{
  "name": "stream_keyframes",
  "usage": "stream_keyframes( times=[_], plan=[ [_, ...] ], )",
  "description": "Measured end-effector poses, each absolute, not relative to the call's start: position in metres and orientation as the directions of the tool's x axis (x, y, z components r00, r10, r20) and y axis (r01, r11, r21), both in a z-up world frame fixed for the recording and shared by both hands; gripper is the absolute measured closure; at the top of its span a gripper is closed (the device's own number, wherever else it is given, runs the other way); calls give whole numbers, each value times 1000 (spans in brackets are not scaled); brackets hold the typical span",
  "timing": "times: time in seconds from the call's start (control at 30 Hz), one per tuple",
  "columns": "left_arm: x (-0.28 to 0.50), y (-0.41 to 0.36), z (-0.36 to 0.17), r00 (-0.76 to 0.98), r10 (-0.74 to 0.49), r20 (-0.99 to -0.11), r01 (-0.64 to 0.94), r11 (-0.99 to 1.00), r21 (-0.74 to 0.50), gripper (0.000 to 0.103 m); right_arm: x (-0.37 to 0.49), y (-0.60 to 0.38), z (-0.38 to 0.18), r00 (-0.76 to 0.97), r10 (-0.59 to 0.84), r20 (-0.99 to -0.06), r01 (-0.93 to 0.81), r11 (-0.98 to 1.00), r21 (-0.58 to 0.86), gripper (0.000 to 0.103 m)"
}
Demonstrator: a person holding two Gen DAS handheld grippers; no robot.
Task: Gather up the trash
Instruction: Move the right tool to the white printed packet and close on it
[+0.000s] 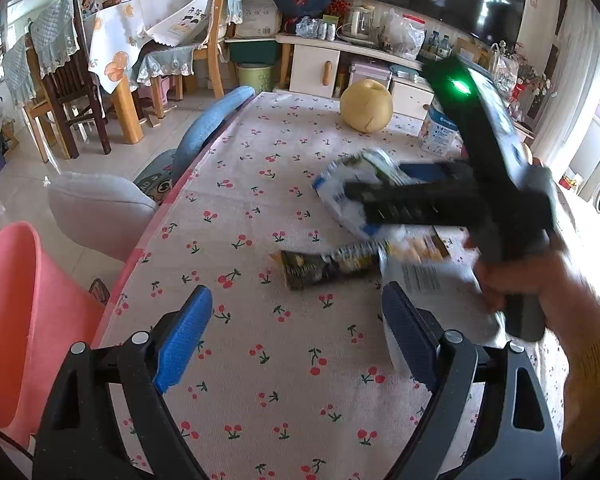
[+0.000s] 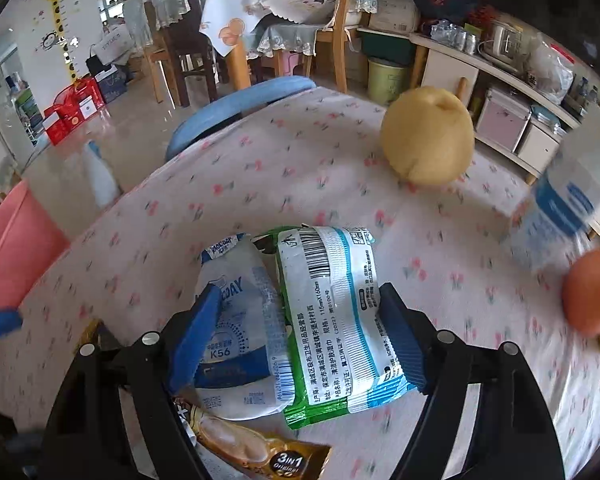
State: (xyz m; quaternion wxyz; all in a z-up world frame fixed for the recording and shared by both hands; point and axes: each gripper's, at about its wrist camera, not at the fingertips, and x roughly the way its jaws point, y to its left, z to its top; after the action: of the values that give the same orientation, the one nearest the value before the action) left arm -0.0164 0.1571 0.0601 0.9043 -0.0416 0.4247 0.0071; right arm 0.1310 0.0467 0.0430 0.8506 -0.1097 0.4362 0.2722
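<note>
My right gripper [image 2: 298,292] is shut on two wrappers side by side: a blue-and-white packet [image 2: 236,320] against the left pad and a green-and-white packet [image 2: 332,312] bowed against the right pad. In the left wrist view the right gripper [image 1: 364,188] shows blurred over the cherry-print tablecloth [image 1: 260,360], with those packets at its tip and a hand [image 1: 540,280] on its handle. A gold sachet [image 2: 260,456] lies under it. My left gripper [image 1: 296,296] is open above the cloth with nothing between its fingers. A dark snack wrapper [image 1: 324,268] and a white labelled packet [image 1: 424,276] lie just ahead of it.
A pink bin [image 1: 20,320] stands off the table's left edge, beside a grey chair [image 1: 100,208] and a blue chair [image 1: 216,120]. A yellow pomelo [image 2: 428,136] sits at the far side, a blue-and-white container [image 2: 568,200] and an orange fruit [image 2: 592,292] at the right.
</note>
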Motion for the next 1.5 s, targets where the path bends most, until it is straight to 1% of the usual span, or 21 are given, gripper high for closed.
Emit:
stream_keyframes(
  times=[0.17, 0.3, 0.43, 0.47, 0.5, 0.57, 0.6, 0.63, 0.7, 0.73, 0.87, 0.93, 0.97, 1.0, 1.07, 1.17, 1.23, 1.37, 1.43, 1.5],
  plan=[
    [-16, 154, 55, 622, -36, -782, -33, 997, -72, 16, 91, 23, 43, 490, 351, -798, -511, 858, 63, 25],
    [-16, 146, 52, 610, -80, -789, 2, 995, -100, 16, 57, -1, 43, 518, 324, -792, -453, 889, 67, 24],
    [-15, 132, 49, 593, -148, -791, 75, 989, -129, 16, 35, -23, 47, 555, 269, -787, -386, 921, 43, 24],
    [-15, 129, 48, 587, -165, -793, 92, 986, -136, 16, 31, -28, 49, 566, 256, -784, -370, 928, 36, 21],
    [-15, 126, 47, 578, -183, -795, 112, 983, -145, 16, 27, -35, 51, 576, 244, -781, -351, 936, 33, 15],
    [-15, 118, 45, 553, -242, -797, 171, 970, -175, 16, 14, -53, 56, 595, 224, -771, -299, 953, 47, 12],
    [-16, 112, 45, 535, -282, -796, 222, 957, -189, 16, 7, -62, 58, 602, 220, -768, -276, 959, 58, 12],
    [-17, 106, 44, 526, -296, -797, 258, 949, -183, 16, -3, -74, 61, 609, 211, -765, -243, 967, 73, 12],
    [-21, 96, 42, 518, -296, -802, 304, 941, -151, 16, -21, -92, 65, 617, 207, -759, -186, 976, 115, 12],
    [-21, 91, 40, 516, -285, -808, 323, 938, -125, 16, -37, -106, 68, 627, 223, -747, -146, 975, 168, 12],
    [-18, 91, 35, 506, -272, -818, 323, 940, -113, 16, -79, -121, 77, 628, 306, -716, -138, 949, 284, 12],
    [-15, 94, 33, 503, -264, -823, 307, 945, -115, 16, -100, -113, 78, 604, 365, -709, -183, 929, 322, 23],
    [-14, 95, 31, 499, -260, -827, 298, 947, -117, 16, -108, -107, 78, 586, 392, -709, -205, 919, 338, 33],
    [-12, 98, 30, 496, -254, -830, 292, 949, -117, 16, -119, -100, 76, 562, 426, -709, -233, 904, 358, 39],
    [-11, 100, 27, 490, -239, -838, 279, 954, -109, 18, -130, -87, 71, 518, 471, -714, -265, 882, 390, 45],
    [-9, 101, 22, 476, -221, -851, 272, 958, -97, 23, -141, -67, 61, 445, 523, -727, -296, 852, 431, 47],
    [-10, 102, 20, 468, -226, -854, 274, 956, -103, 24, -141, -57, 54, 413, 524, -745, -313, 850, 424, 47],
    [-11, 97, 17, 450, -236, -861, 297, 949, -105, 24, -129, -58, 45, 424, 510, -749, -264, 860, 436, 47],
    [-13, 92, 17, 446, -236, -863, 319, 943, -93, 24, -122, -66, 42, 440, 522, -731, -231, 852, 470, 47],
    [-16, 89, 17, 442, -238, -865, 334, 938, -87, 24, -117, -72, 43, 463, 517, -720, -209, 853, 478, 43]
  ],
)
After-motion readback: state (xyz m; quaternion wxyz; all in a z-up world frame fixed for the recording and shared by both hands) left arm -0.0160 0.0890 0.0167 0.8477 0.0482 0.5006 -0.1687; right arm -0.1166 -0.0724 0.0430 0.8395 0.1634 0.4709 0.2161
